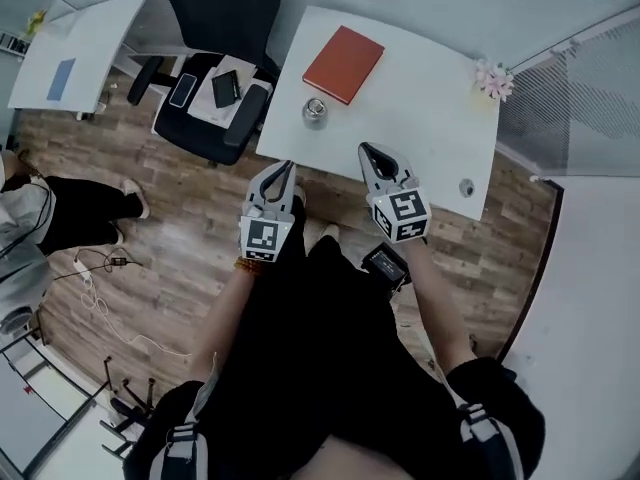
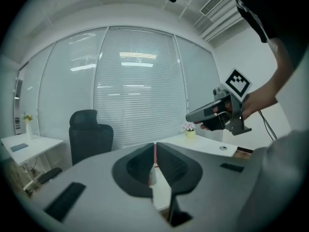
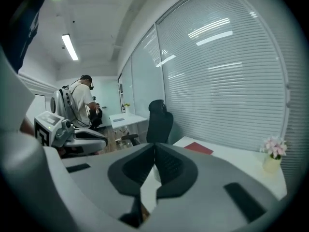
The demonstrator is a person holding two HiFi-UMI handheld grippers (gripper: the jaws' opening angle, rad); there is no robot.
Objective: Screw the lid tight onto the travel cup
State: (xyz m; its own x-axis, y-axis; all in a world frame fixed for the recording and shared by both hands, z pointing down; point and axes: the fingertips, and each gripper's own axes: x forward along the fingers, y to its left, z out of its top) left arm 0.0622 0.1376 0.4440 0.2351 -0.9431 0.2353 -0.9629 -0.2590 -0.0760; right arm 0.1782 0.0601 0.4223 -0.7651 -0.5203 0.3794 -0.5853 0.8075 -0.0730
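The travel cup, a small shiny metal cup, stands on the white table just in front of a red notebook. My left gripper hovers at the table's near edge, short of the cup, its jaws shut with nothing between them. To the right of the cup my right gripper hangs over the table's front edge, also shut and empty. In the left gripper view the shut jaws hide the cup, and the right gripper shows beyond them. In the right gripper view the jaws are likewise pressed together.
A small round grey disc lies near the table's right front corner. A pot of pink flowers stands at the far right. A black office chair is left of the table. A person stands in the background.
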